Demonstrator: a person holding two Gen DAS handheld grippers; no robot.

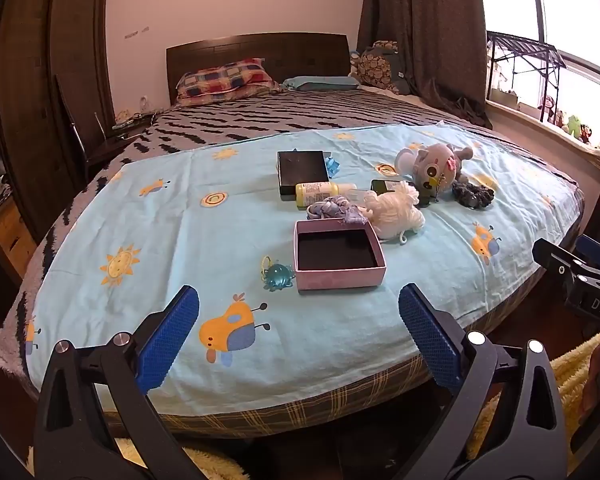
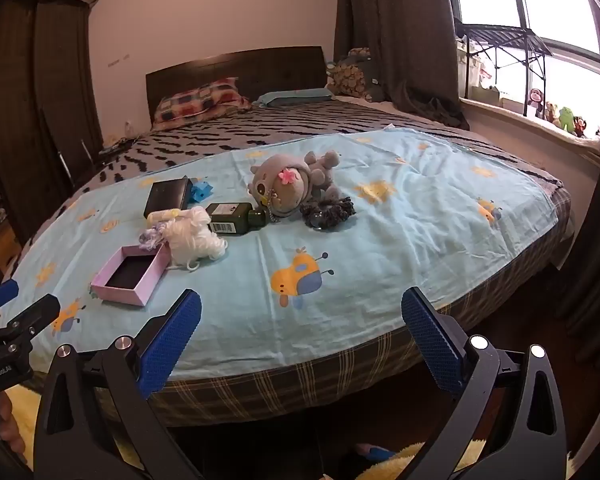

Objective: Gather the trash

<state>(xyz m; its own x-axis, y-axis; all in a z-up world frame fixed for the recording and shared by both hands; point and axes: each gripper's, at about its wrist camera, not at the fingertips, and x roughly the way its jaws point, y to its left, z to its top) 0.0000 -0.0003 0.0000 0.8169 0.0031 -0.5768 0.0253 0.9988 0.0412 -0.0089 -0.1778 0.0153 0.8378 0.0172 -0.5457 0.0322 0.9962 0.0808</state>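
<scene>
In the left wrist view, the left gripper (image 1: 299, 322) is seen with its jaws spread wide and nothing between them, held over the near edge of the bed (image 1: 292, 408), well apart from the clutter. The likely trash is gathered mid-bed on the light blue sheet (image 1: 148, 216): an open pink box (image 1: 340, 278), a white yarn bundle (image 1: 394, 210) just behind it, a yellow bottle (image 1: 320, 192), a black box (image 1: 303, 169) and a small teal toy (image 1: 278, 278) beside the pink box. Because the items lie crowded and touching, a neighbour could be dragged or knocked when one is picked; the soft sheet could also be pinched up with a low grasp. In the right wrist view, the right gripper (image 2: 301, 324) is likewise shown wide and empty above the bed's foot. A dark green bottle (image 2: 236, 218) is seen against a grey plush toy (image 2: 288, 188), which might be mistaken for trash. A headboard (image 2: 236, 68), curtains (image 2: 396, 40) and a bright window (image 2: 512, 0) are visible behind.
</scene>
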